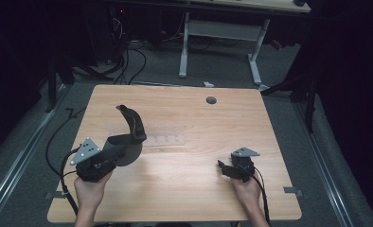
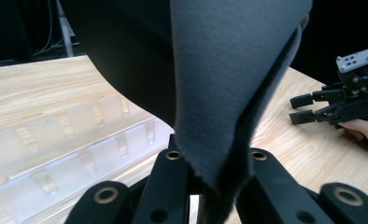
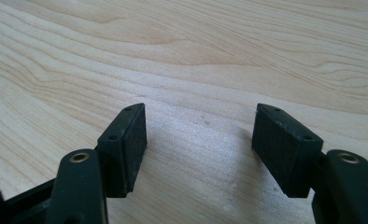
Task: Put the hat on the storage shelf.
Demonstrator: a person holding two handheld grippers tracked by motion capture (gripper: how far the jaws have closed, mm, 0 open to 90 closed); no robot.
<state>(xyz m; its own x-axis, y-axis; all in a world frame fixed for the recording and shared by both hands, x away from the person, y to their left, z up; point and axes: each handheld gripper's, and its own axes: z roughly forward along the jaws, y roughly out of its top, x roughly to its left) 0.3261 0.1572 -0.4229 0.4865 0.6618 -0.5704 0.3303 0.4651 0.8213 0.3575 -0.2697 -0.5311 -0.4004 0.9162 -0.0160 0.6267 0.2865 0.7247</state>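
1. A dark cloth (image 1: pixel 128 137) is pinched by the left hand-held gripper (image 1: pixel 110 158) at the desk's left side; in the left gripper view the jaws are pressed together on a fold of grey fabric (image 2: pixel 229 93), which rises up and away from them.

2. The cloth is held lifted, one end curling upward above the desk (image 1: pixel 199 189) and the rest draped by the gripper. This is probably so that it hangs free and can be carried or laid out.

3. A clear plastic rack (image 1: pixel 149 135) lies flat on the desk just behind the cloth; its row of slots is seen under the fabric in the left gripper view (image 2: pixel 70 140). The cloth may be meant for it, though that cannot be told.

4. The right hand-held gripper (image 1: pixel 226 169) is kept low at the desk's right side, well apart from the cloth. Its jaws are spread with nothing between them, only bare wood beneath (image 3: pixel 201 126).

5. Opened and pointed toward the cloth, the right gripper seems readied to take a free edge.
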